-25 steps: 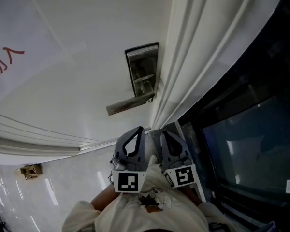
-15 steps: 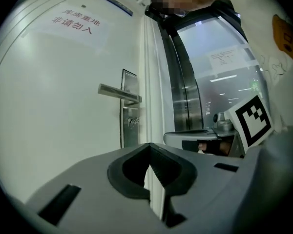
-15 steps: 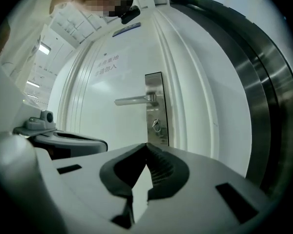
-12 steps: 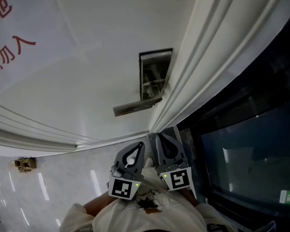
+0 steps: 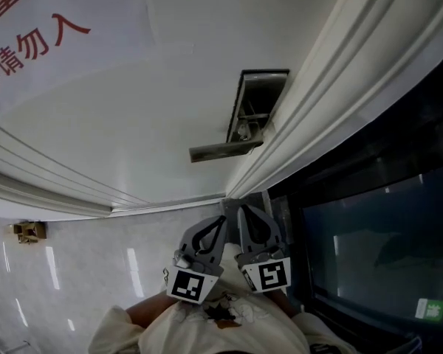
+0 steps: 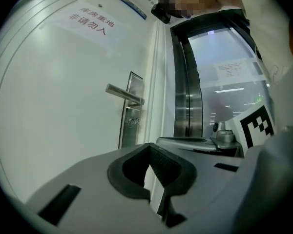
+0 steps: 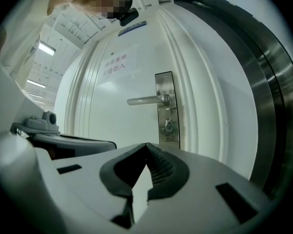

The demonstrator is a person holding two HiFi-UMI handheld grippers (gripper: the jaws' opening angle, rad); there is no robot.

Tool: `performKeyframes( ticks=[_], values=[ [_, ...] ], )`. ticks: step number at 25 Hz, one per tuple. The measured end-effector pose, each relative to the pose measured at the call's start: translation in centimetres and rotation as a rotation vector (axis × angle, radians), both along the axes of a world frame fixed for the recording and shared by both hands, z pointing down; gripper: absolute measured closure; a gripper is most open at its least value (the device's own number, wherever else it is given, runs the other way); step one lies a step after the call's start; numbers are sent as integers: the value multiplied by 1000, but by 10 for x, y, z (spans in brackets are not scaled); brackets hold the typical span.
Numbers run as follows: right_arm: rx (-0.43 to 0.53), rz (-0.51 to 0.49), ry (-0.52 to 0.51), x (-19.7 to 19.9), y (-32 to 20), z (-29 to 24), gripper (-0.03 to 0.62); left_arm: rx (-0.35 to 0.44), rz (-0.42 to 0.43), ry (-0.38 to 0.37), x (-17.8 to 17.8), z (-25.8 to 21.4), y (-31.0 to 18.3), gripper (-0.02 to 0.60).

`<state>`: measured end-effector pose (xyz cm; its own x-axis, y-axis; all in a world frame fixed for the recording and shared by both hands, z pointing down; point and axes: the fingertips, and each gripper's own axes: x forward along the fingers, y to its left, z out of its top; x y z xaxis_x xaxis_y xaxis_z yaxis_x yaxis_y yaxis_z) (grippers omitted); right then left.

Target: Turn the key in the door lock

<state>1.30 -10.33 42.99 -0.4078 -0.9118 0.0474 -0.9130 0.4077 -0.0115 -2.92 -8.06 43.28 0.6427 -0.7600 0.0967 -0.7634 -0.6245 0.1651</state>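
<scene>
Key (image 7: 168,125) sits in lock plate (image 7: 166,84), just below lever handle (image 7: 145,100), centre of right gripper view. Key's angle too small to read.

Your left gripper (image 6: 150,147): jaws tip to tip, nothing between. Right gripper (image 7: 146,147): same, empty. Both well apart from door (image 5: 148,109), low centre in head view.

Progress: scene fits approach before turning, or drawing off after.

Containers: none in view.

A small key (image 7: 168,125) sits in the cylinder of the upright steel lock plate (image 7: 166,87), just below its level lever handle (image 7: 144,100).
</scene>
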Motion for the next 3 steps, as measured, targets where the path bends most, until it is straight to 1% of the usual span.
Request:
performKeyframes(
  ticks=[3],
  values=[
    [-12,5,-16,-3,17,5,588,-17,-23,-6,-11,4,16,575]
  ],
)
